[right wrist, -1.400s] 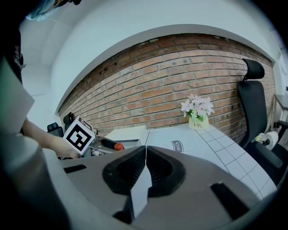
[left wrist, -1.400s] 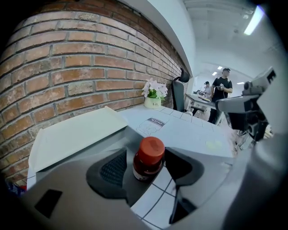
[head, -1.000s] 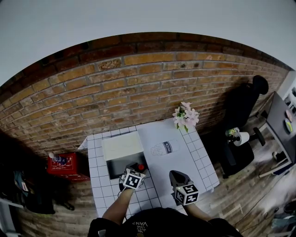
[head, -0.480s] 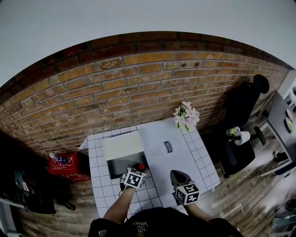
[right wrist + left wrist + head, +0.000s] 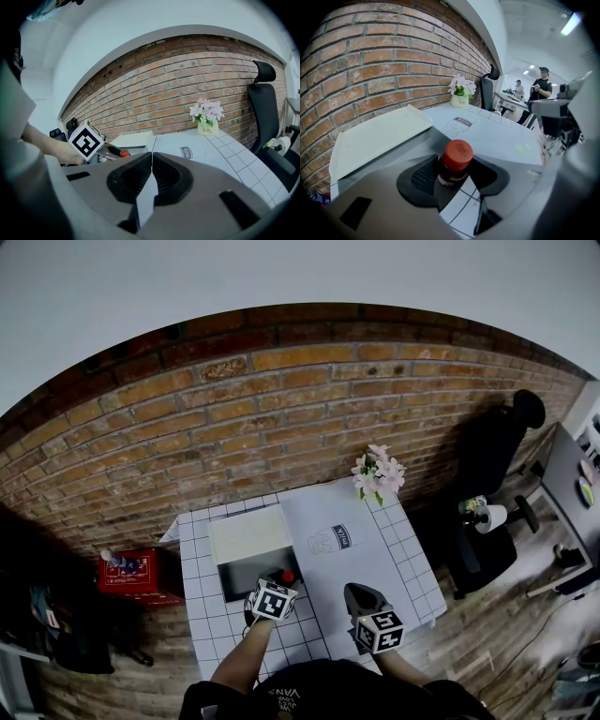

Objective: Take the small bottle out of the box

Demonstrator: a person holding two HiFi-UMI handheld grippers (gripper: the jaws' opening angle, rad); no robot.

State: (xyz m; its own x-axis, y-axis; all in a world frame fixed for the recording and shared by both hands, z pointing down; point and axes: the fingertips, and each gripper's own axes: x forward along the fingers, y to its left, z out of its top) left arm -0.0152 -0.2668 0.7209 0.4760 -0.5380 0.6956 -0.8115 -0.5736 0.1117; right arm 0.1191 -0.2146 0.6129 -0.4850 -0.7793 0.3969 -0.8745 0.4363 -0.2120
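While the bench [image 5: 211,638], covered in a white squared sheet, stands against a brick wall [image 5: 281,399], it carries a potted flower [image 5: 377,476] at its far right corner. A milk-bottle drawing [image 5: 334,539] is printed on the sheet between the pot and the box.

Box [image 5: 239,579]: grey and open, on the left half of the bench. Its white lid [image 5: 248,534] lies open on the wall side.

Off the bench: a red crate [image 5: 137,574] on the floor to the left and a black office chair [image 5: 492,465] to the right. Two persons stand far off in the left gripper view.

Right claw [image 5: 151,161]: jaws together with nothing between them. It is held over the bench's near right part, well apart from the box.

Left claw [image 5: 455,176]: at the box's near right corner. Its jaws have just been closing and are clamped on the small bottle [image 5: 457,153], both pads against the dark body below the red cap. The bottle sits at the box's near rim. Whether its base touches the box floor cannot be told.
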